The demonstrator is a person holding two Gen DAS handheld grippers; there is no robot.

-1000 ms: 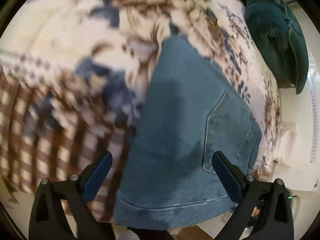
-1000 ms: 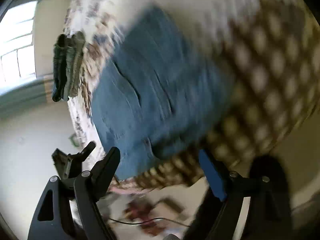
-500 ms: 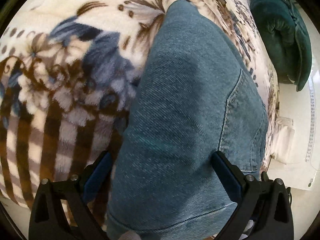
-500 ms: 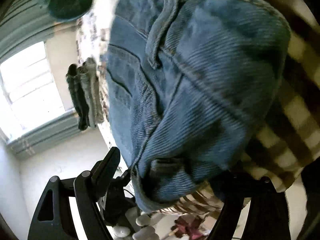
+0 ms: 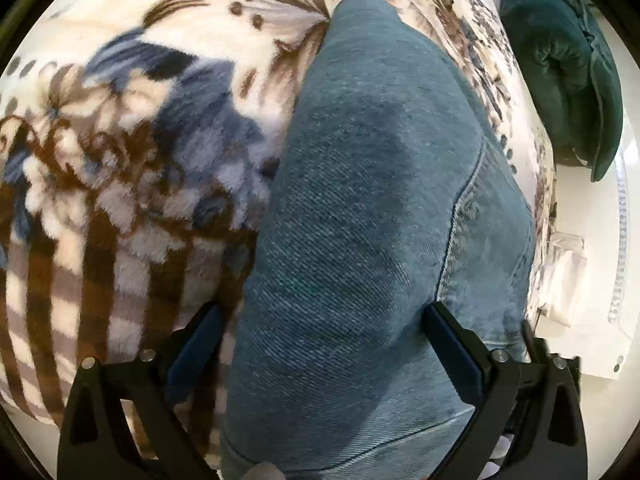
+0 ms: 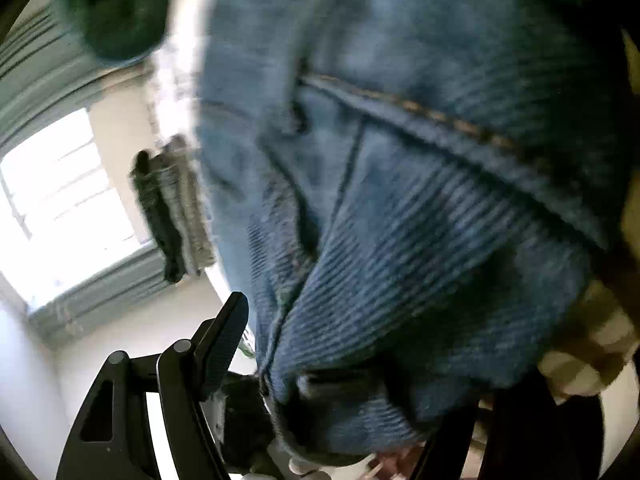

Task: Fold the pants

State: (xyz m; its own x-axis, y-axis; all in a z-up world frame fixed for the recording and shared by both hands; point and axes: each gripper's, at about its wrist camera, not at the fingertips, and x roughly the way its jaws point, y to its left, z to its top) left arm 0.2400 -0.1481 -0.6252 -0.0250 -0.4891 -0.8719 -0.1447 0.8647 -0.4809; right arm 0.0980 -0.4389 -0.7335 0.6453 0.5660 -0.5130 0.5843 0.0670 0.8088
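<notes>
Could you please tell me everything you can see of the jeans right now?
The jeans are blue denim with visible twill weave, a stitched back pocket and a hemmed edge near the camera. They lie folded on a plush floral and checked blanket. The left gripper is open with its fingers astride the fabric. In the blurred right view, tan topstitching shows and the right gripper presses close against the denim.

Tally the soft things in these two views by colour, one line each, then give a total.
Blue: 1, the jeans
Dark green: 1, the cushion
Cream, brown and blue floral: 1, the blanket
Dark and grey-green: 1, the clothes hanging off the bed edge by the window
Total: 4
</notes>
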